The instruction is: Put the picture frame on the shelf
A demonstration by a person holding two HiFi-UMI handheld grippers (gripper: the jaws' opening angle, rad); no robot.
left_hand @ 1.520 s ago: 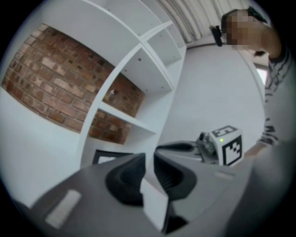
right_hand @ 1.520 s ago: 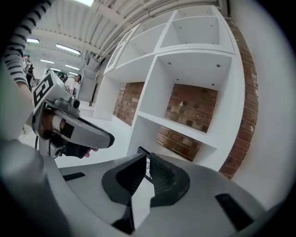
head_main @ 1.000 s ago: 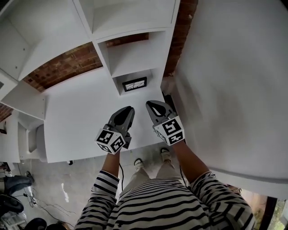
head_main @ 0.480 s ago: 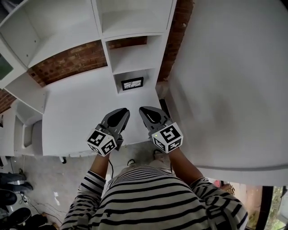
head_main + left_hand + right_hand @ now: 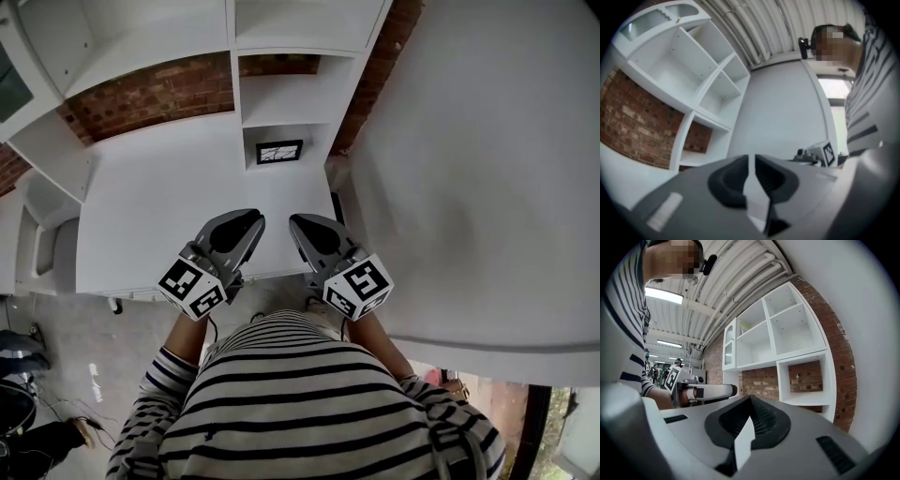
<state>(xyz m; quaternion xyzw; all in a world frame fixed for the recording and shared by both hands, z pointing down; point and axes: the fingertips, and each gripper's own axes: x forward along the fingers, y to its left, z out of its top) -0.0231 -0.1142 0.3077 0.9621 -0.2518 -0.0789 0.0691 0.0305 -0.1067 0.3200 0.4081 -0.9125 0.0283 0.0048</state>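
A small black picture frame (image 5: 279, 152) stands in the lowest compartment of the white shelf unit (image 5: 286, 98), apart from both grippers. My left gripper (image 5: 247, 218) hangs over the white desk (image 5: 159, 206) near its front edge, jaws together and nothing between them. My right gripper (image 5: 298, 223) is beside it, shut and empty too. In the left gripper view the left gripper (image 5: 751, 159) points at the shelf unit (image 5: 701, 98). In the right gripper view the right gripper (image 5: 750, 400) has its pads meeting, and the left gripper (image 5: 730, 390) shows at the left.
A large white panel (image 5: 469, 169) rises close at the right. Red brick wall (image 5: 150, 94) shows behind the shelves. The floor at the lower left holds cables and dark items (image 5: 23, 394). My striped sleeves and torso (image 5: 281, 403) fill the bottom of the head view.
Both grippers have drawn back from the shelf toward my body, still shut. The picture frame has stayed in its compartment.
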